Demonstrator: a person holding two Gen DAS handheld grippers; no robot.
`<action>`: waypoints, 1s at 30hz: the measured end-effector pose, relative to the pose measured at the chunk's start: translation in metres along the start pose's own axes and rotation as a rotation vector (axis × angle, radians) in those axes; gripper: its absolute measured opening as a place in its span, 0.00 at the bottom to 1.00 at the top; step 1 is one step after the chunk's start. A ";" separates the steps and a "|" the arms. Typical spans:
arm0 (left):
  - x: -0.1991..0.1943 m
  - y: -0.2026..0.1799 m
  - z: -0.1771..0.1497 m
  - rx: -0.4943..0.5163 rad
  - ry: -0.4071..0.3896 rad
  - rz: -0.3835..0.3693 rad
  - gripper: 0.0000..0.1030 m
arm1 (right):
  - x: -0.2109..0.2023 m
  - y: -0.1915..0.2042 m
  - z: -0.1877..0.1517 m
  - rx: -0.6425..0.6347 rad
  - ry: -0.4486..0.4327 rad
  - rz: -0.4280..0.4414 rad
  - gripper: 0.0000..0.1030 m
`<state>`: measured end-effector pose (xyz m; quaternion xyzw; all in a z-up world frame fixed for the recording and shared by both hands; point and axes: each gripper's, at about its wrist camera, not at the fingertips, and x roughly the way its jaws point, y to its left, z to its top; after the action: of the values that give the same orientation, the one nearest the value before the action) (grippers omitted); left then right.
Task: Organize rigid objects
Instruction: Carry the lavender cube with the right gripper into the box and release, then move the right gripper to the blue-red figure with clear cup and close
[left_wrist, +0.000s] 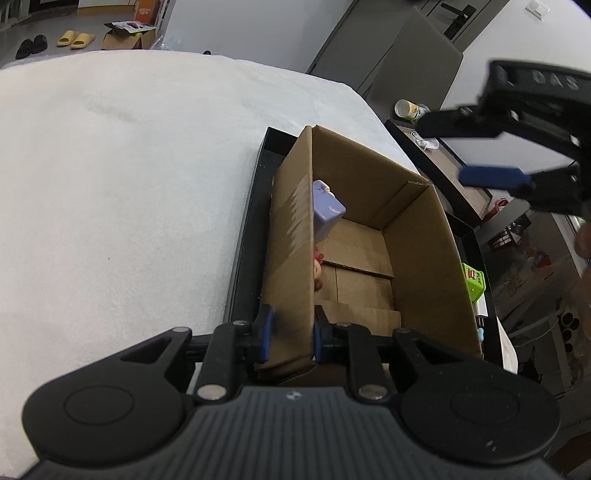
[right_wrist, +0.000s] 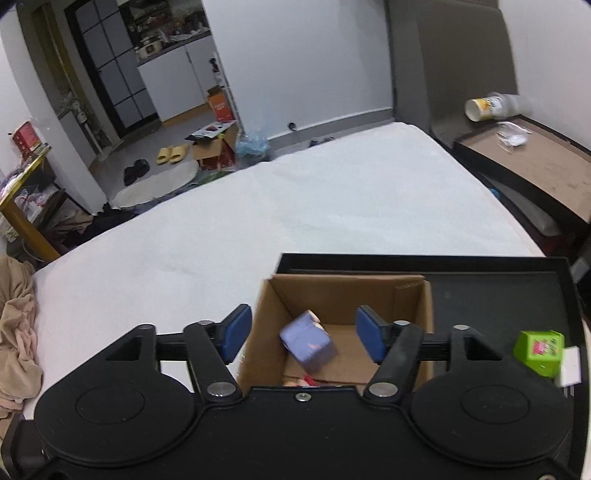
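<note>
A brown cardboard box (left_wrist: 417, 236) stands in a black tray (left_wrist: 243, 236) on the white bed. My left gripper (left_wrist: 291, 332) is shut on the box's near left wall. A purple block (left_wrist: 327, 206) is inside the box against the left wall, tilted, with a small red and pink toy (left_wrist: 317, 264) below it. My right gripper (right_wrist: 303, 336) is open and empty above the box, with the purple block (right_wrist: 308, 345) blurred below between its fingers. It also shows in the left wrist view (left_wrist: 476, 147). A green cube (right_wrist: 539, 350) sits in the tray to the right of the box.
The white bed (left_wrist: 129, 184) stretches left and far. A dark side table (right_wrist: 532, 162) with a tipped cup (right_wrist: 487, 107) stands to the right. A beige cloth (right_wrist: 16, 332) lies at the bed's left edge. Slippers and boxes are on the floor beyond.
</note>
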<state>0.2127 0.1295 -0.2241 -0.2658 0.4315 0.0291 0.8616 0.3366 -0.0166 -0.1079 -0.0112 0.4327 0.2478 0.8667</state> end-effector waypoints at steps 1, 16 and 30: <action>0.000 0.000 0.000 -0.002 0.000 0.001 0.19 | -0.003 -0.005 -0.001 0.016 0.010 -0.005 0.63; -0.002 -0.003 -0.002 -0.001 -0.008 0.021 0.19 | -0.025 -0.046 -0.013 0.102 0.079 -0.085 0.73; -0.002 -0.009 -0.002 0.006 -0.012 0.062 0.19 | -0.041 -0.095 -0.044 0.198 0.080 -0.183 0.77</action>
<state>0.2118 0.1214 -0.2197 -0.2496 0.4345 0.0560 0.8636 0.3254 -0.1277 -0.1228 0.0252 0.4865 0.1232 0.8646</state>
